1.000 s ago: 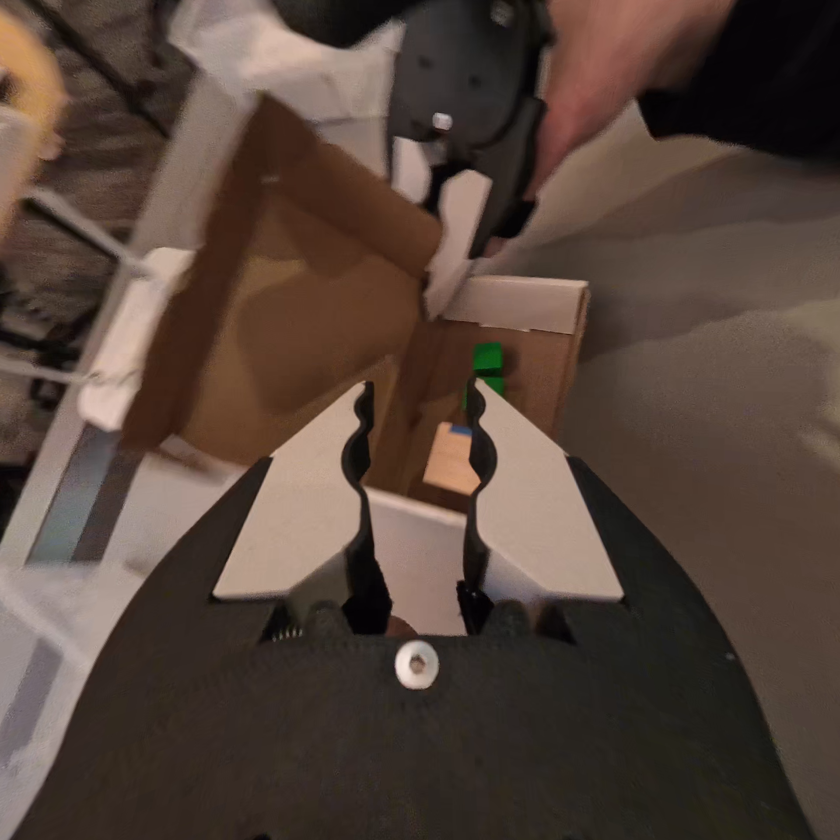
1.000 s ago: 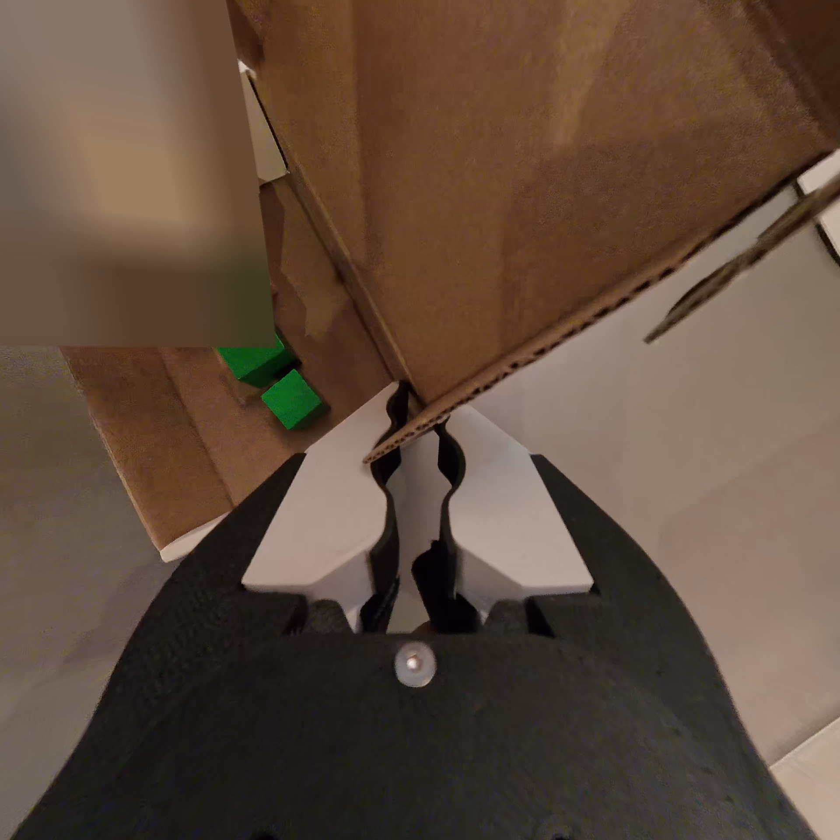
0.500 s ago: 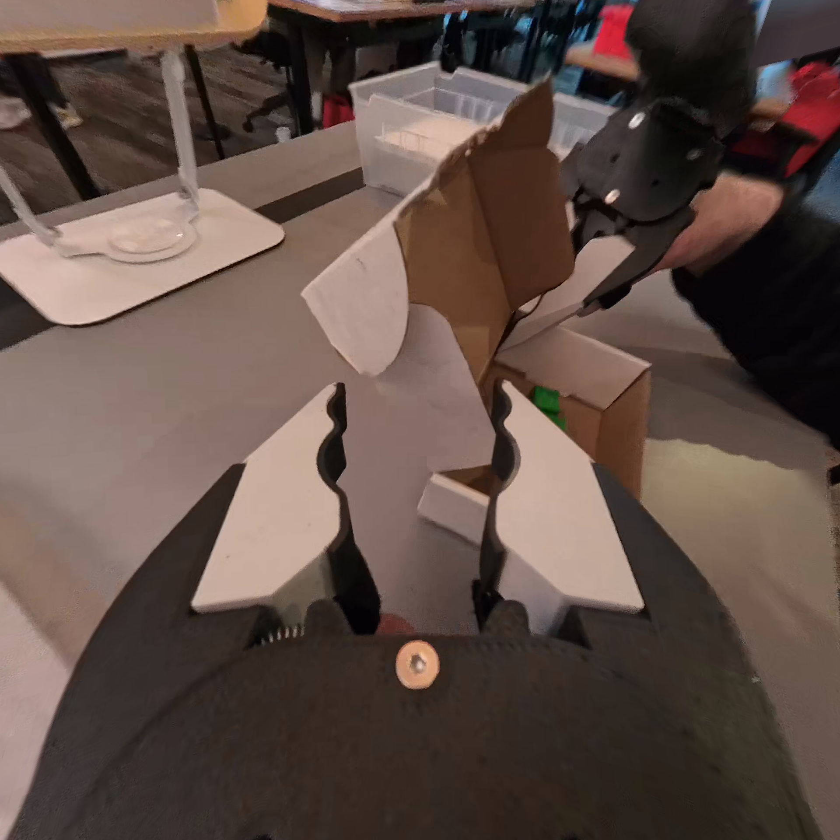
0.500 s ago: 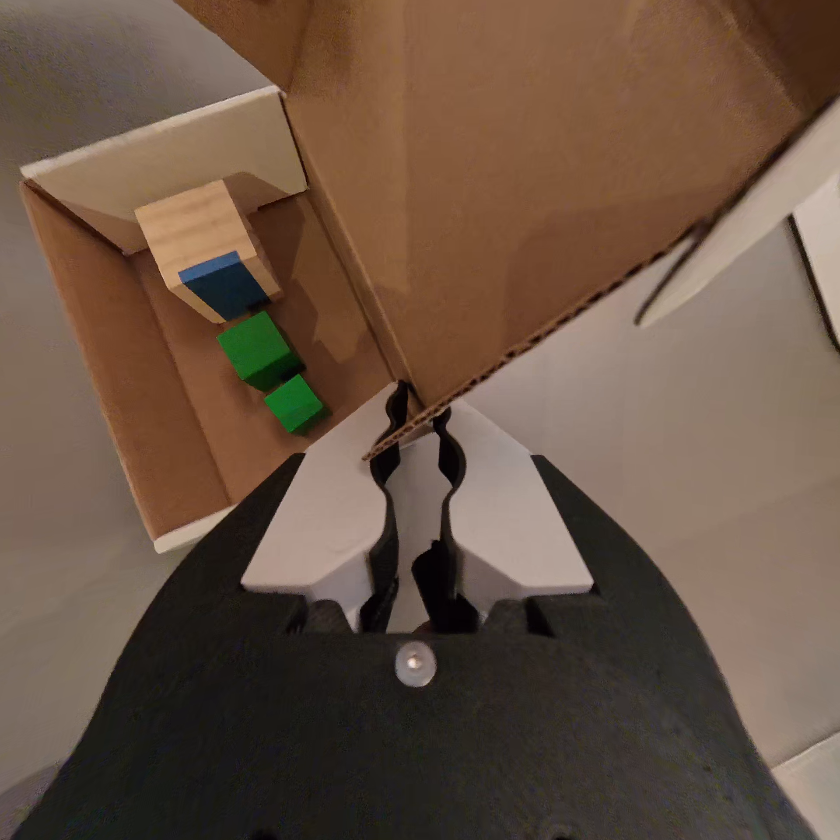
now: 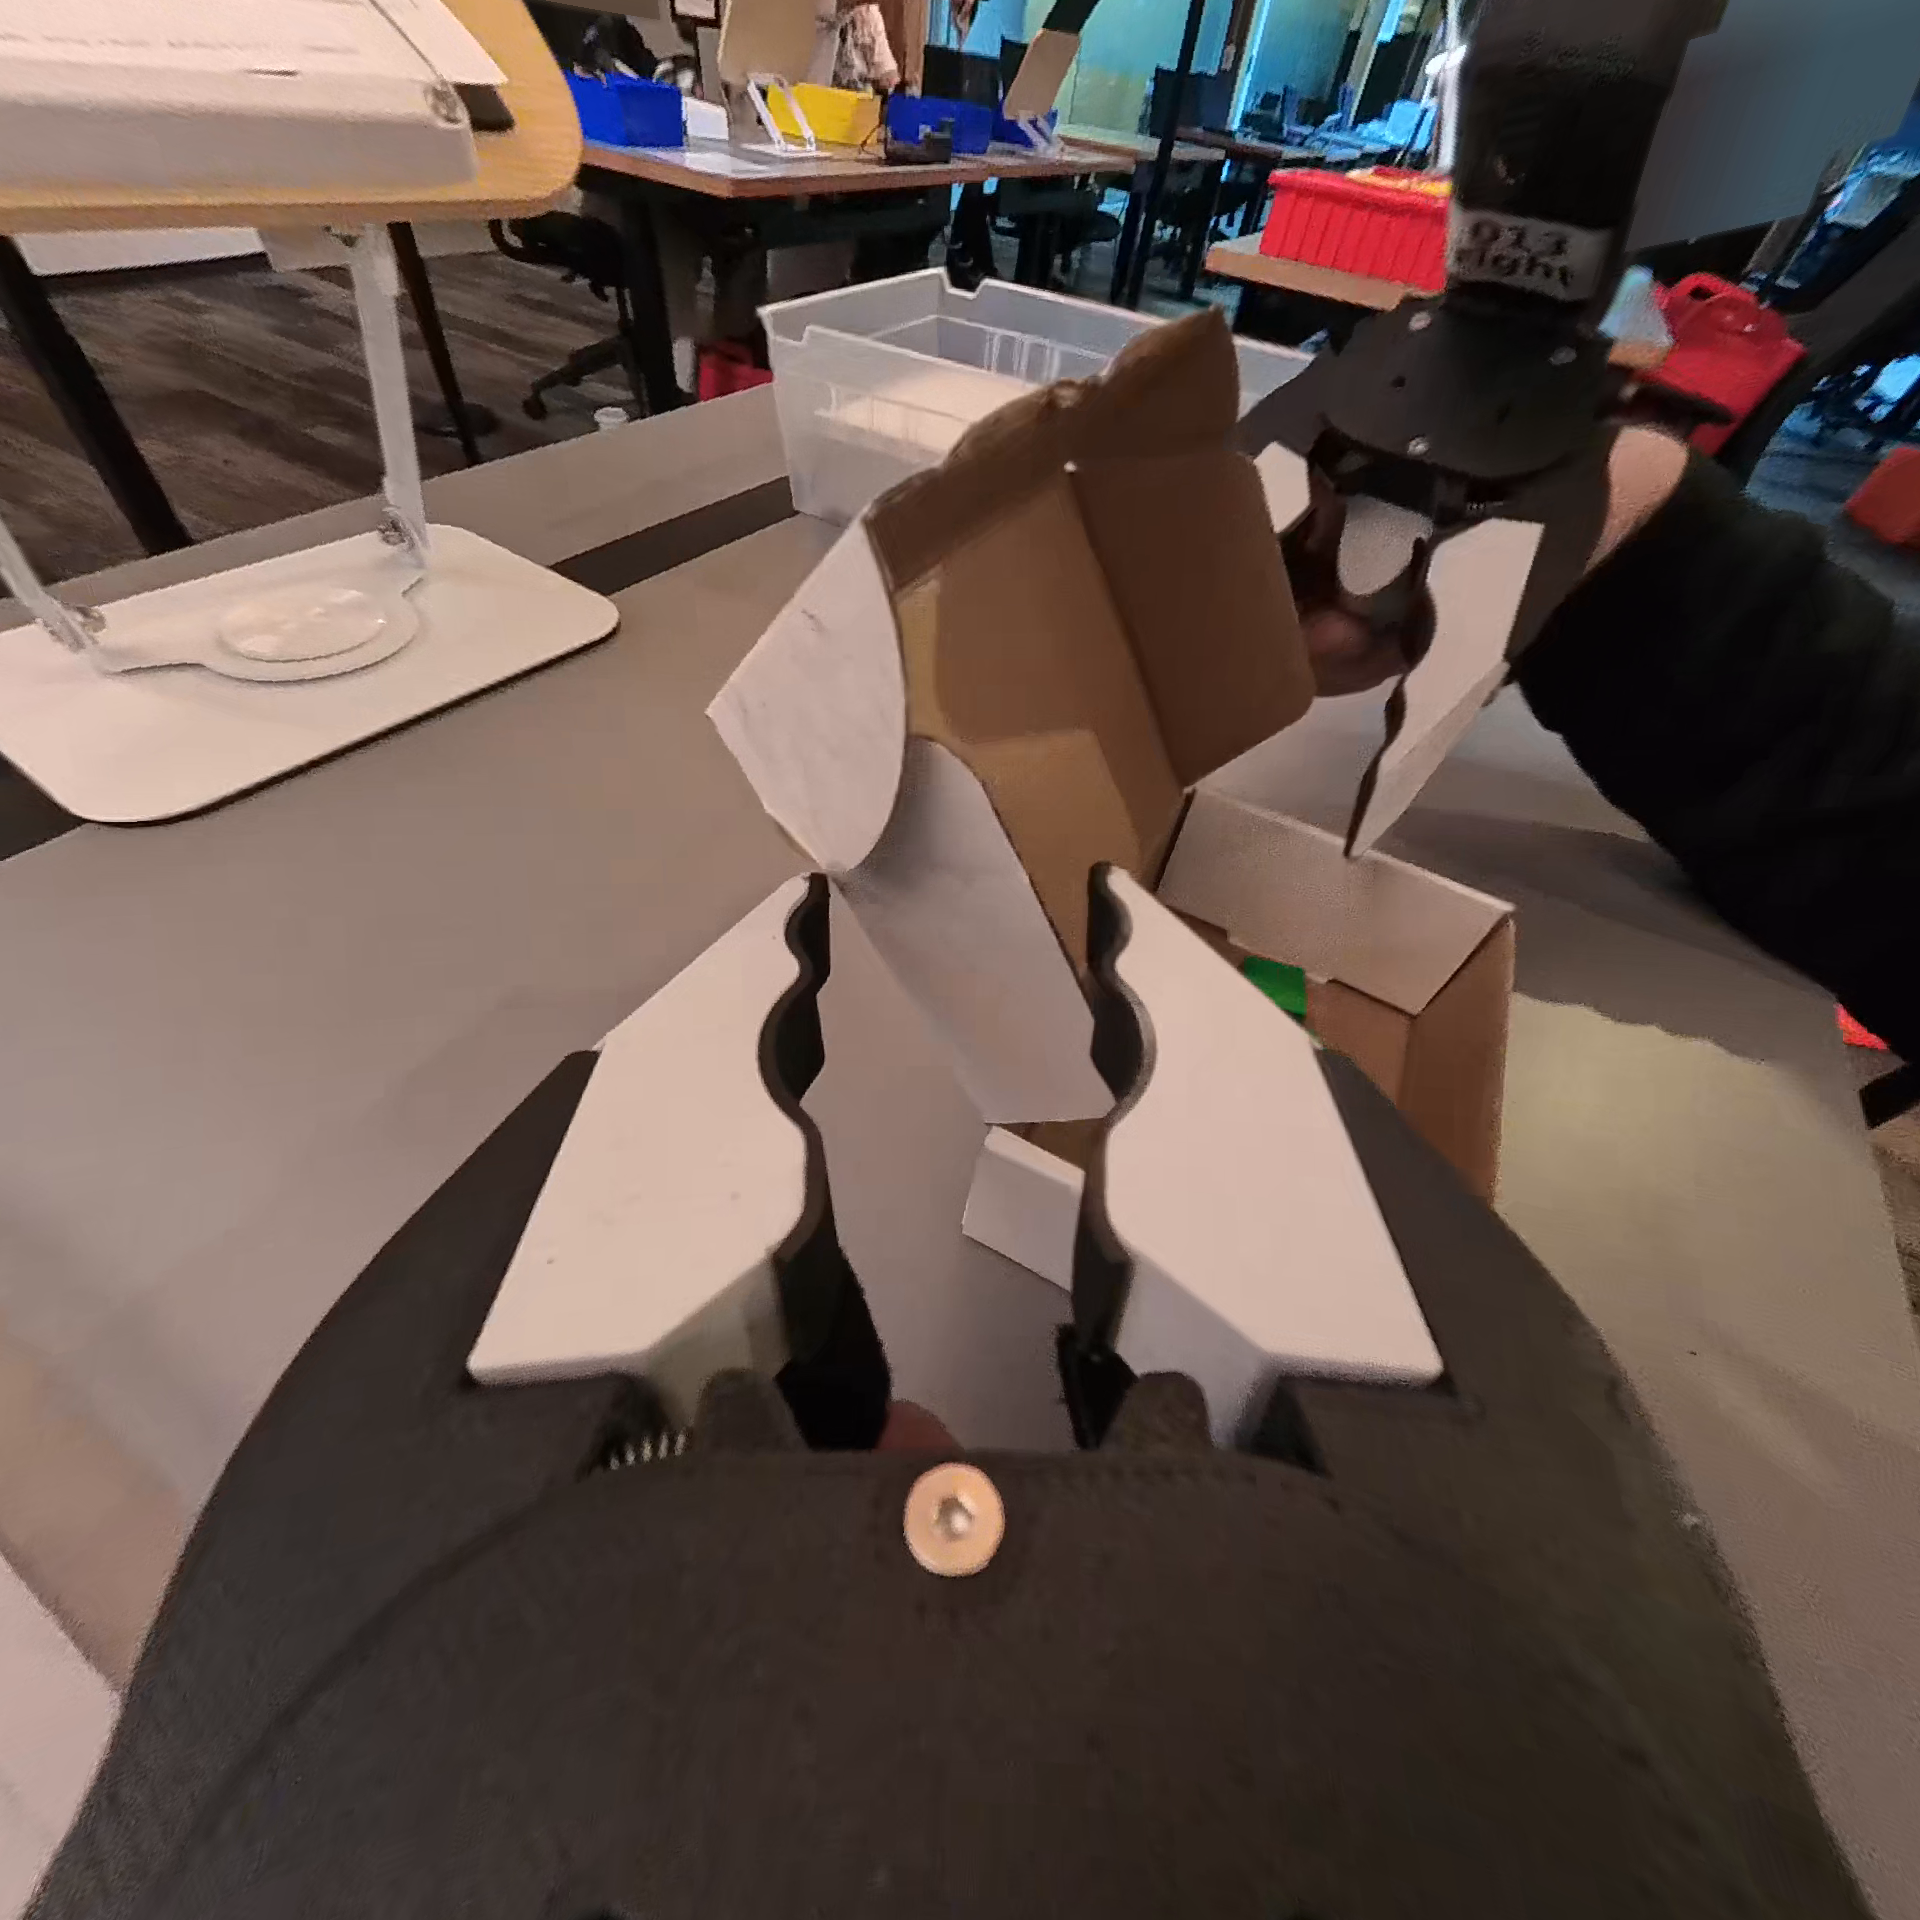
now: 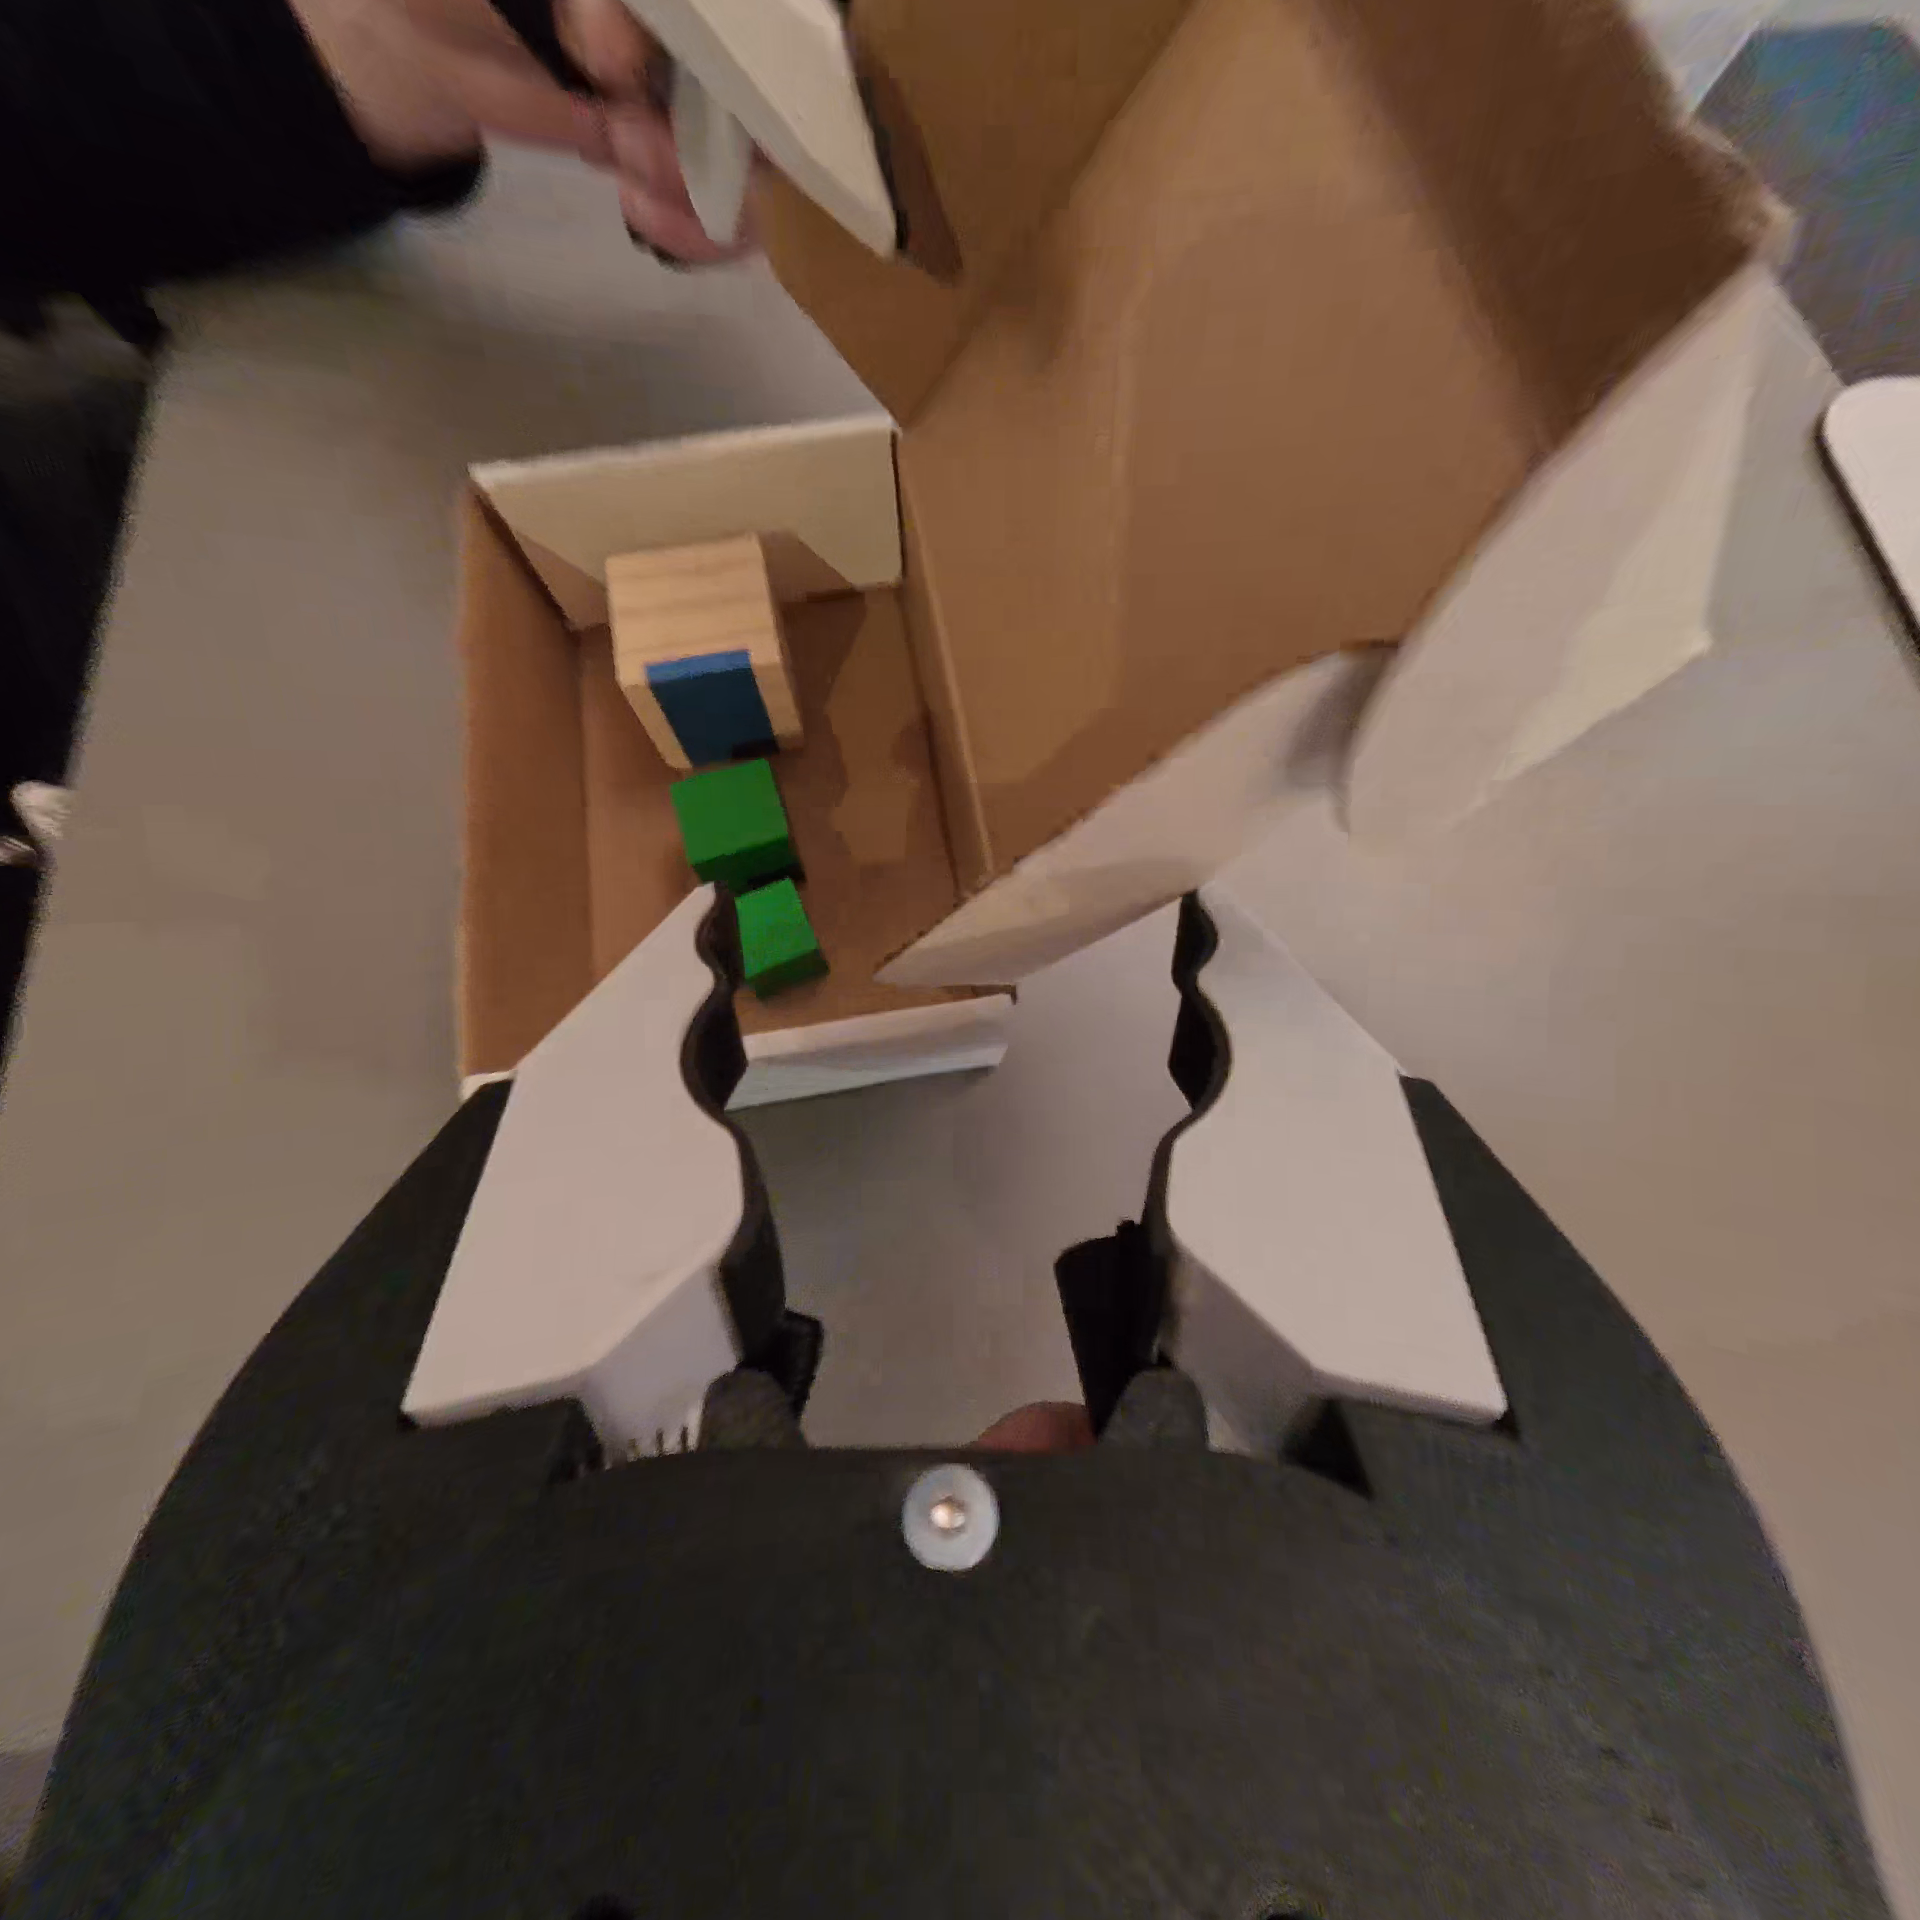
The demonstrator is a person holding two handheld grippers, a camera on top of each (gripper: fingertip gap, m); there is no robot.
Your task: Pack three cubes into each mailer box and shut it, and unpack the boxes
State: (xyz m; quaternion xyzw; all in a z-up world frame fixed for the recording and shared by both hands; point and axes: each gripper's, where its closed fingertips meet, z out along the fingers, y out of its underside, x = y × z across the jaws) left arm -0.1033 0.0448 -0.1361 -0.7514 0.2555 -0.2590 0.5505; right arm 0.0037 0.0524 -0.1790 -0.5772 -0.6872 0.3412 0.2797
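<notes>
A mailer box (image 6: 520, 831) stands open on the grey table, its lid (image 6: 1195, 468) raised to the right. Inside lie a wooden cube (image 6: 691, 603) with a blue face and two green cubes (image 6: 732, 816) (image 6: 779, 935) in a row. My right gripper (image 6: 951, 914) is open and empty above the box's near edge, just off the lid's flap. My left gripper (image 5: 956, 894) is open and empty, short of the box (image 5: 1444, 1029), with the lid (image 5: 1091, 623) beyond its fingertips. One green cube (image 5: 1276, 977) peeks out there. The right gripper's white finger (image 5: 1455, 665) hangs behind the lid.
A clear plastic bin (image 5: 935, 384) sits at the table's far edge behind the box. A white stand base (image 5: 260, 665) with a clear post is at the far left. A hand and the left gripper's finger (image 6: 790, 114) are beyond the box.
My right gripper has let go of the lid's edge and opened wide. The lid stays raised. My left gripper has drawn back a little from the box.
</notes>
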